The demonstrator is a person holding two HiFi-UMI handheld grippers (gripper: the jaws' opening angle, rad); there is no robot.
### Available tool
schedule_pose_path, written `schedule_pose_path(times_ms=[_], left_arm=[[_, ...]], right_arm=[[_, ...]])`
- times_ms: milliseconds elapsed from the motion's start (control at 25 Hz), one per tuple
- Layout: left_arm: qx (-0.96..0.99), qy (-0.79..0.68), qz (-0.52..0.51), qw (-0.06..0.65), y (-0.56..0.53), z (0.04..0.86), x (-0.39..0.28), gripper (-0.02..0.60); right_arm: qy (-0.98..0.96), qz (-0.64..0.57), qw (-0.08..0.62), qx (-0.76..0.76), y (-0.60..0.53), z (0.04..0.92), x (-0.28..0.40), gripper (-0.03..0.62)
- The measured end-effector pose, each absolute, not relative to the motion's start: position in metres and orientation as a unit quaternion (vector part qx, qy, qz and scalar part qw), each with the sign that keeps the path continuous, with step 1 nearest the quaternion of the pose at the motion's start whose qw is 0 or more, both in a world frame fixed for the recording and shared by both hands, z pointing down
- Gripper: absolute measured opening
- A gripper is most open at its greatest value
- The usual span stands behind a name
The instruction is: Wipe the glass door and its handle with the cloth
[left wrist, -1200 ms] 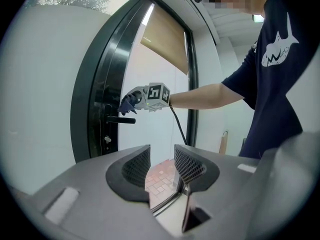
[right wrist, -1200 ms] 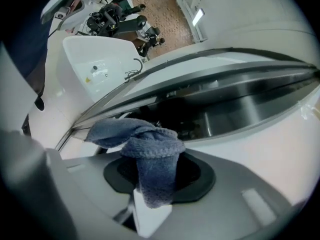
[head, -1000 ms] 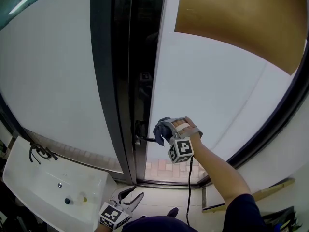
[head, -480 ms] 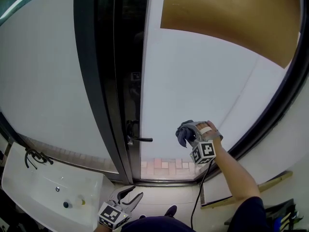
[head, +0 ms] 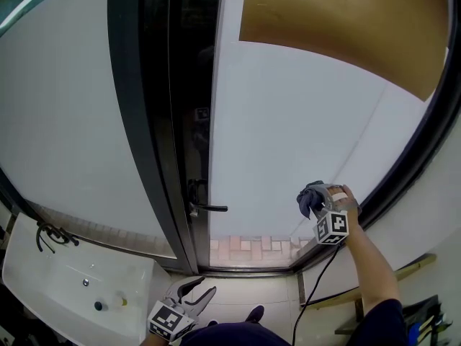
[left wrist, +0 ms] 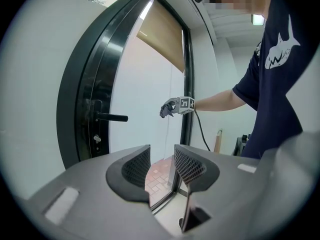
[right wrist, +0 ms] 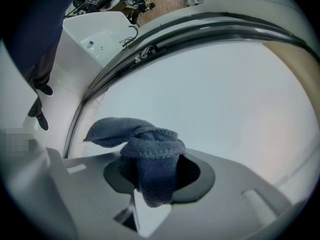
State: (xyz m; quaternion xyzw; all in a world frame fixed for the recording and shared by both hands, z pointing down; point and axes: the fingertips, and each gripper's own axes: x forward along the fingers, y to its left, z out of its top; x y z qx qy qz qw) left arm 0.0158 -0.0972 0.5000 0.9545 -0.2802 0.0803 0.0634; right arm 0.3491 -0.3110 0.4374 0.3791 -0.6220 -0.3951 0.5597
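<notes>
The frosted glass door (head: 288,121) stands in a black frame, with its black lever handle (head: 207,207) at the left edge. My right gripper (head: 315,200) is shut on a dark blue cloth (head: 310,195), held against the lower right of the pane near the right frame. In the right gripper view the cloth (right wrist: 147,151) bunches out between the jaws in front of the glass (right wrist: 215,94). My left gripper (head: 194,291) hangs low, open and holding nothing, well below the door. From the left gripper view, the handle (left wrist: 111,117) and the cloth (left wrist: 167,109) both show.
A white sink (head: 43,283) with a dark tap (head: 47,234) sits at the lower left. A tan blind (head: 346,27) covers the pane's upper right. A cable (head: 310,294) trails down from my right gripper. A wooden strip (head: 407,272) lies at the lower right.
My right gripper has carried the cloth rightward from beside the handle across the lower glass to near the right frame. The left gripper has stayed put.
</notes>
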Motion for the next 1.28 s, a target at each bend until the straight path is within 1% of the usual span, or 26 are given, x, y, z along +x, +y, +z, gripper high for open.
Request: schedule_pose_path(times_ms=[120,200,480,600,720,840,960,1280], left_arm=[[0.955,-0.278,0.078,0.061,-0.098,0.499,0.017,0.146],[0.955,-0.278,0.079,0.062,-0.099,0.5,0.016,0.146],[0.955,-0.281,0.075,0.063,-0.099,0.496,0.014,0.146],[0.954,-0.283,0.072,0.062,-0.098,0.496,0.012,0.146],[0.952,-0.292,0.074,0.062,-0.095,0.496,0.006,0.146],[0.949,-0.299,0.075,0.066,-0.092,0.499,0.0,0.146],[0.946,-0.308,0.076,0.069,-0.091,0.502,-0.008,0.146],[0.94,-0.322,0.078,0.074,-0.094,0.505,-0.023,0.146]], right_arm=[[-0.633,-0.378,0.542,0.403,-0.307,0.434,0.345,0.145],[-0.658,-0.374,0.508,0.411,-0.303,0.426,0.321,0.146],[-0.761,-0.377,0.356,0.39,-0.296,0.371,0.167,0.146],[-0.789,-0.376,0.307,0.376,-0.301,0.35,0.107,0.146],[-0.804,-0.38,0.276,0.364,-0.31,0.334,0.057,0.146],[-0.808,-0.391,0.263,0.353,-0.32,0.324,0.018,0.146],[-0.803,-0.395,0.268,0.357,-0.334,0.33,-0.005,0.146],[-0.816,-0.334,0.316,0.352,-0.352,0.4,-0.022,0.146]])
